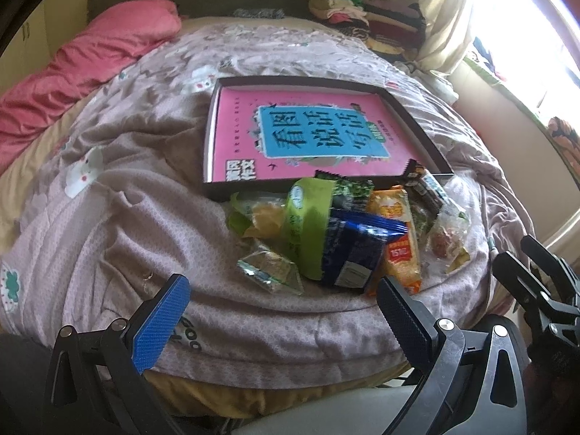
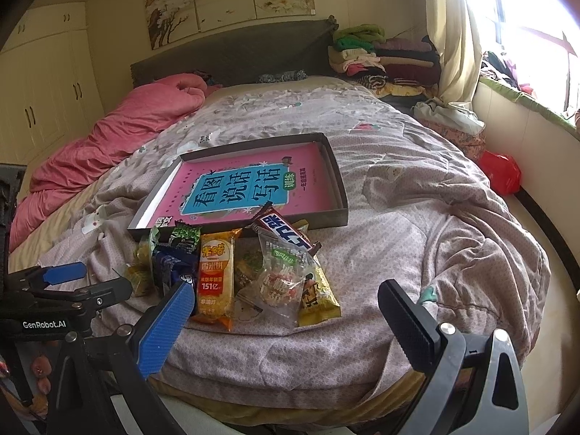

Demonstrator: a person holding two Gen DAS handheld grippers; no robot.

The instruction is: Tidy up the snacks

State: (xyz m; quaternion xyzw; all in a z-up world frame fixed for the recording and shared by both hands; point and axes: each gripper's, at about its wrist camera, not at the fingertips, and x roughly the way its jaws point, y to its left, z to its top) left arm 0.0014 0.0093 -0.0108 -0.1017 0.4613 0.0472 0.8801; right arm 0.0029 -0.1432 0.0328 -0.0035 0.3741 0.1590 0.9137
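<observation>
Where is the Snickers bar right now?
In the right wrist view the Snickers bar lies at the far right of the snack pile, propped on the near rim of the tray, above the clear candy bag.

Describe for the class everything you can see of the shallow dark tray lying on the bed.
The shallow dark tray is a low-walled rectangular box, apparently cardboard, with dark outer walls and a pale inner lining. It lies open and roughly flat on the rumpled quilt, behind the snack pile. A pink book with a blue title panel fills most of its floor. A dark chocolate bar wrapper leans over its near wall, and a green packet sits against that wall; otherwise it holds no snacks. Neither hand-held gripper touches it.
</observation>
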